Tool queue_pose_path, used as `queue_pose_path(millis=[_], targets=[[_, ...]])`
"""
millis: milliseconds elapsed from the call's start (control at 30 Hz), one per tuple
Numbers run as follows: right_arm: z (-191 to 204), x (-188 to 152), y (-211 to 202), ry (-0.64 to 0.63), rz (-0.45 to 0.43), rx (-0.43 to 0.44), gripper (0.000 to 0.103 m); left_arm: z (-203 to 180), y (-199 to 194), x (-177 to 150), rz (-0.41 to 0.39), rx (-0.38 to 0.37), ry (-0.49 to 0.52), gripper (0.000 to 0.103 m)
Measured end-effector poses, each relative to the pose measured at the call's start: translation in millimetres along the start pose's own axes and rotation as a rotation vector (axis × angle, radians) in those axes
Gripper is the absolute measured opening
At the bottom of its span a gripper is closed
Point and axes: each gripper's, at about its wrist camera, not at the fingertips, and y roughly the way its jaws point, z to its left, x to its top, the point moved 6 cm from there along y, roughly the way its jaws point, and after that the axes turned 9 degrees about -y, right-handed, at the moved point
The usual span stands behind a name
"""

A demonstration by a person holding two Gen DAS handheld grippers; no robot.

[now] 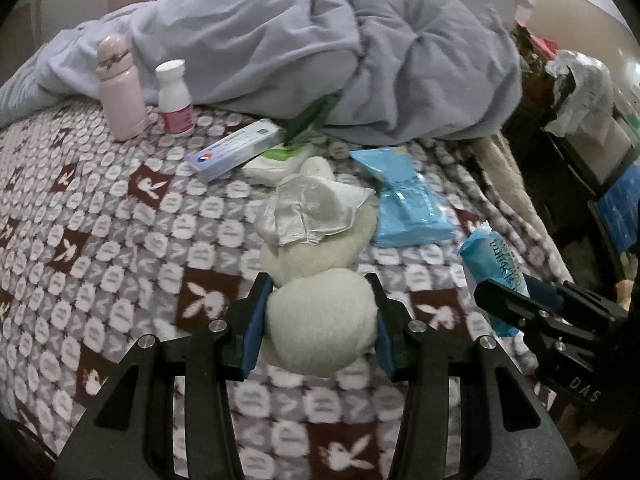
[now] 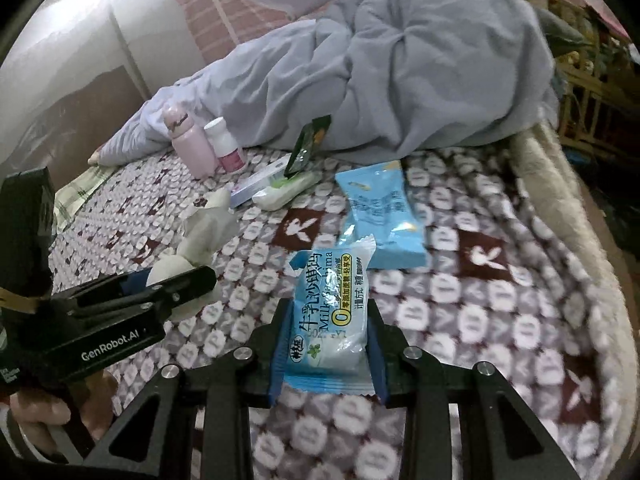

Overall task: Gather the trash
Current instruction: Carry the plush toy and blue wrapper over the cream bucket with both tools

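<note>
1. Your left tool (image 1: 320,316) is clamped on a cream sock bundle (image 1: 320,332), held just above the bed (image 1: 120,240).
2. Your right tool (image 2: 329,344) is clamped on a blue snack wrapper (image 2: 332,320), likewise clear of the blanket.
3. Step in hand: pick-up appears complete.
4. Next: carry both to a bin; none is visible.

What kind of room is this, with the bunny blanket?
Most likely a bedroom. The bunny blanket is spread over a bed, a rumpled grey duvet is heaped at the back, and a pink flask and pill bottle stand on it.
</note>
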Motion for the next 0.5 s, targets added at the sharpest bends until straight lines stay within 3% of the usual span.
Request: queue_pose_path(millis=[500], targets=[[-26.4,-13.7,-51.2,0.032,-0.064,-0.044,0.033,-49.8,-13.9,-15.2,-0.015,-0.026,0.081,0.044]])
